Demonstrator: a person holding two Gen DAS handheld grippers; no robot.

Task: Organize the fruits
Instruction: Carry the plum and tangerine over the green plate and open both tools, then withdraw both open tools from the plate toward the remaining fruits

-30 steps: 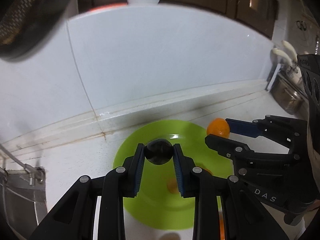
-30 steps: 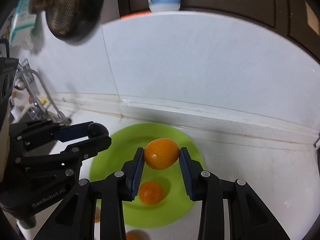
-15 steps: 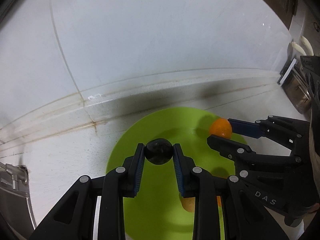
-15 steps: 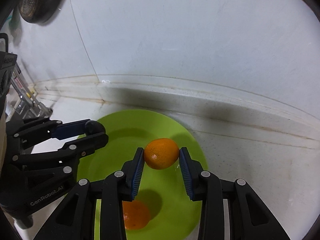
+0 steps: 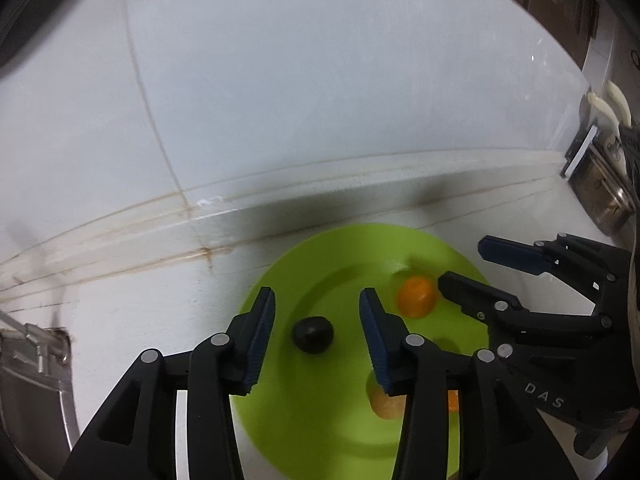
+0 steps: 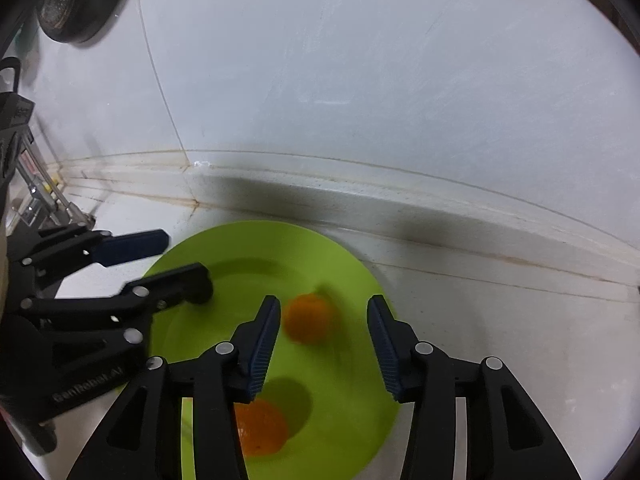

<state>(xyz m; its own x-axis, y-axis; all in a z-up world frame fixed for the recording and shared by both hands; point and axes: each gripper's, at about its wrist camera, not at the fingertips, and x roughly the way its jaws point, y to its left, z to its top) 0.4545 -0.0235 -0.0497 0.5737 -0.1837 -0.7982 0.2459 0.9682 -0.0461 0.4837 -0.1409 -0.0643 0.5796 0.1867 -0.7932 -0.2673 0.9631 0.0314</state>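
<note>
- The left gripper (image 5: 316, 312) is opening its fingers (image 5: 262, 336); they are standing apart with a small dark round fruit (image 5: 312, 335) between them, and the blue pads are not touching it.
- The dark fruit is lying on the lime-green plate (image 5: 320, 420), in its left half as the left wrist view shows it.
- The right gripper (image 6: 322, 320) is also opening its fingers (image 6: 264, 344); an orange fruit (image 6: 307, 323) is sitting between them, free of both pads and slightly blurred.
- That orange fruit is resting on the same plate (image 6: 360, 400), toward its far side.
- A second orange fruit (image 6: 260, 426) is lying nearer the cameras on the plate, partly hidden behind the right gripper's left finger.
- Each gripper is showing in the other's view, both reaching over the plate from opposite sides.
- The plate is sitting on the white desk (image 6: 500, 320), near the white tiled wall (image 6: 360, 80).
- A metal rack (image 6: 40, 196) is standing at the left edge of the right wrist view.
</note>
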